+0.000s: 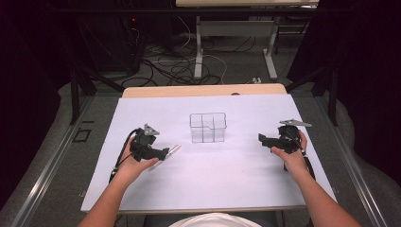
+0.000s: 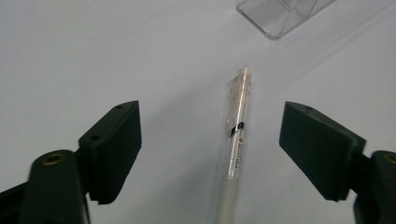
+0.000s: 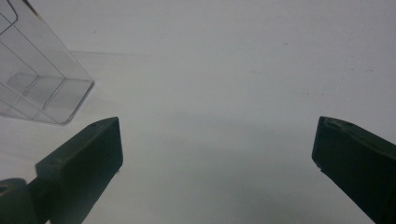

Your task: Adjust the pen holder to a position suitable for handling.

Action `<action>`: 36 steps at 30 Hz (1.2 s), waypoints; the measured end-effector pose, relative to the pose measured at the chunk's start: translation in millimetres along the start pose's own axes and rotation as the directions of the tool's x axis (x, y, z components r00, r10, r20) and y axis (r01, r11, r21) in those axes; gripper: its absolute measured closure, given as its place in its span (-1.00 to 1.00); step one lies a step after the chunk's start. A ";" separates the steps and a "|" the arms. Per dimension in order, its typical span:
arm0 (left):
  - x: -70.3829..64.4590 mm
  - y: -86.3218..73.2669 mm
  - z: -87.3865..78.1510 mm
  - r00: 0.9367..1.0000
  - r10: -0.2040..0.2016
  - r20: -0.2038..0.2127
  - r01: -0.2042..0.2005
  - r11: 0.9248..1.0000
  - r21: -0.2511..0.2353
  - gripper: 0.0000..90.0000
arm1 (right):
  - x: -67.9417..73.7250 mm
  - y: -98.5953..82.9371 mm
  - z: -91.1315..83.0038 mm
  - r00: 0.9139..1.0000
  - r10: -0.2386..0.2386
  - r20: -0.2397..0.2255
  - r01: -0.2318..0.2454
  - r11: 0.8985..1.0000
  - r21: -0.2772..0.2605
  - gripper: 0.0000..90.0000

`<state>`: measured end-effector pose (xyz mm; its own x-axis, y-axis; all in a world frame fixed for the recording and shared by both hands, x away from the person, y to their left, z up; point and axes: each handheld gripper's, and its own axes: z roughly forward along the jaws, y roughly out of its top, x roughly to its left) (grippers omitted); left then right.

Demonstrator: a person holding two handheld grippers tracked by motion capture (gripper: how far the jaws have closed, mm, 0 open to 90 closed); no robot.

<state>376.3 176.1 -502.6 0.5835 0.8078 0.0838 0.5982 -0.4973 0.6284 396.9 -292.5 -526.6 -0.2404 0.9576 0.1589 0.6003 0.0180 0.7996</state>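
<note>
Both forearms are entering from below. Left claw (image 2: 210, 140) is hovering wide open around the pen (image 2: 238, 140), which is lying flat on the table (image 1: 213, 179), left of the clear organizer (image 1: 208, 126), tip toward it; probably lining up a grasp. Right claw (image 3: 217, 154) is waiting right of the organizer, wide, holding nothing.

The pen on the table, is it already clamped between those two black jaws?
No, the pen lies flat between the left hand-held gripper's wide-open jaws, touching neither.
</note>
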 end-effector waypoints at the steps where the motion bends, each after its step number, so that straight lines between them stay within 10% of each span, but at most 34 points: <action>1: -0.8 -0.2 0.0 1.000 0.005 -0.003 -0.004 1.000 0.014 -0.41 | 0.1 0.1 -0.1 1.000 -0.001 -0.001 0.001 1.000 0.000 -0.97; 36: -1.0 -16.0 19.8 0.996 0.053 0.067 -0.068 0.967 0.244 0.30 | 0.0 -1.1 1.9 1.000 -0.010 -0.005 0.010 1.000 0.015 -0.97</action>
<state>377.1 177.0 -528.0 0.6498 0.7573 0.0651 0.6732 -0.6132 0.4133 397.7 -292.0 -528.5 -0.2502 0.9559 0.1541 0.6090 0.0317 0.7925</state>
